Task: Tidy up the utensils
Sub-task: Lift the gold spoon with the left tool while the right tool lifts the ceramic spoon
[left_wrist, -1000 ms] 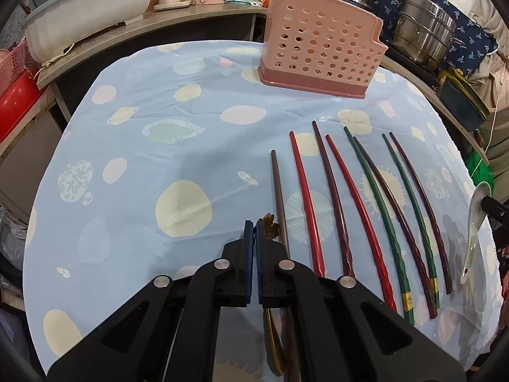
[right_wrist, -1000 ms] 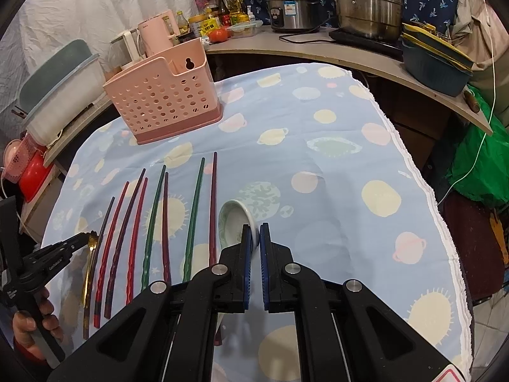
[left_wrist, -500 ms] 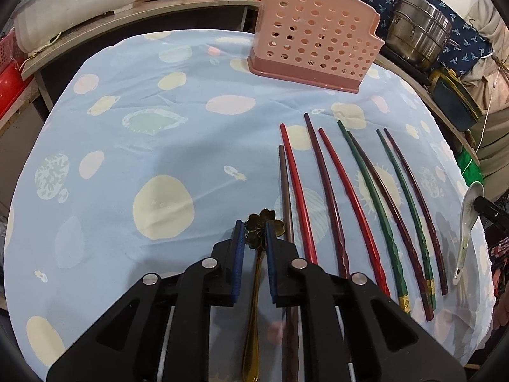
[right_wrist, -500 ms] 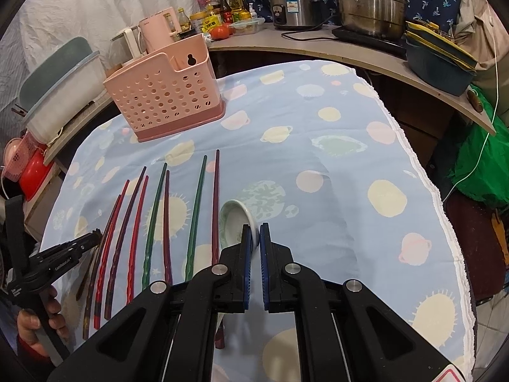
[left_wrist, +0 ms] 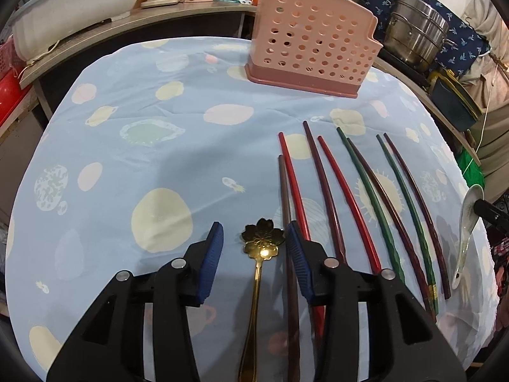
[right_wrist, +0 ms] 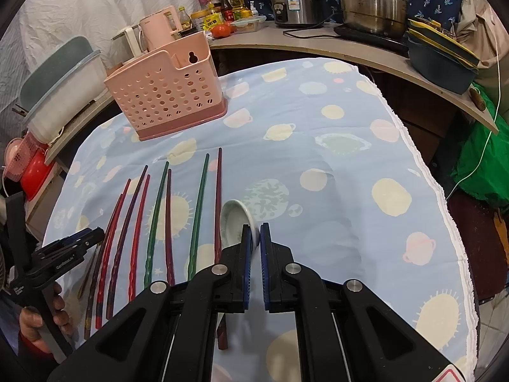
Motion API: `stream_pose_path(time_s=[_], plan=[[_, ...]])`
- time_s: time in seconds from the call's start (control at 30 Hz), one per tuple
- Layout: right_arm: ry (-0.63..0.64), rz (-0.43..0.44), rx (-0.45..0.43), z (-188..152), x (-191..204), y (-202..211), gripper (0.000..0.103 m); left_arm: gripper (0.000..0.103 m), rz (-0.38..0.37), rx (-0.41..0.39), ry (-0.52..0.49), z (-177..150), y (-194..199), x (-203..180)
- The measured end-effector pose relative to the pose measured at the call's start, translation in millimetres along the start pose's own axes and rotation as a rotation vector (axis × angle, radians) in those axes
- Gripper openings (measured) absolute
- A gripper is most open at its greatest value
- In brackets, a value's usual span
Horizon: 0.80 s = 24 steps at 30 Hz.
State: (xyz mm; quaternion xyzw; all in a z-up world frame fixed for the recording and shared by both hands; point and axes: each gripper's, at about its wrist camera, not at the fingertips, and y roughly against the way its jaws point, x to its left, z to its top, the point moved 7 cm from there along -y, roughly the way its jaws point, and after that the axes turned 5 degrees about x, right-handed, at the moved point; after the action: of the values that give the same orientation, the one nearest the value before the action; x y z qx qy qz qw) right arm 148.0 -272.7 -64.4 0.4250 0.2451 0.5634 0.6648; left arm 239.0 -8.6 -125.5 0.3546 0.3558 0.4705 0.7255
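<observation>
A gold flower-headed spoon (left_wrist: pixel 261 245) lies on the blue tablecloth (left_wrist: pixel 127 165) between the open jaws of my left gripper (left_wrist: pixel 254 238), untouched. Several red, maroon and green chopsticks (left_wrist: pixel 356 197) lie in a row to its right. A pink perforated utensil basket (left_wrist: pixel 313 52) stands at the far side of the table. My right gripper (right_wrist: pixel 254 234) is shut on the rim of a white ceramic soup spoon (right_wrist: pixel 233 219), which also shows in the left wrist view (left_wrist: pixel 467 229). The chopsticks (right_wrist: pixel 159 216) lie to its left, the basket (right_wrist: pixel 165 89) beyond them.
A curved counter (right_wrist: pixel 350 51) behind the table holds steel pots (right_wrist: pixel 372 0), a rice cooker, bottles and a pink kettle. A white tub (left_wrist: pixel 76 3) and a red basin (right_wrist: pixel 35 172) sit at the left. A green bag (right_wrist: pixel 483 172) hangs past the table's right edge.
My left gripper has opened wide from shut, and the gold spoon now lies free between its jaws. The right gripper stays shut on the white spoon, nearly still.
</observation>
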Motion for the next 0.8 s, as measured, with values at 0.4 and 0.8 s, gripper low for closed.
stream_pose_path(time_s=[0.4,0.8], plan=[[0.003,0.001,0.000,0,1,-1,0.006,0.027,-0.014,0.004,-0.009,-3,4,-6],[0.025,0.027,-0.020,-5,8,15,0.006,0.027,-0.002,-0.053,0.018,-5,49,-4]])
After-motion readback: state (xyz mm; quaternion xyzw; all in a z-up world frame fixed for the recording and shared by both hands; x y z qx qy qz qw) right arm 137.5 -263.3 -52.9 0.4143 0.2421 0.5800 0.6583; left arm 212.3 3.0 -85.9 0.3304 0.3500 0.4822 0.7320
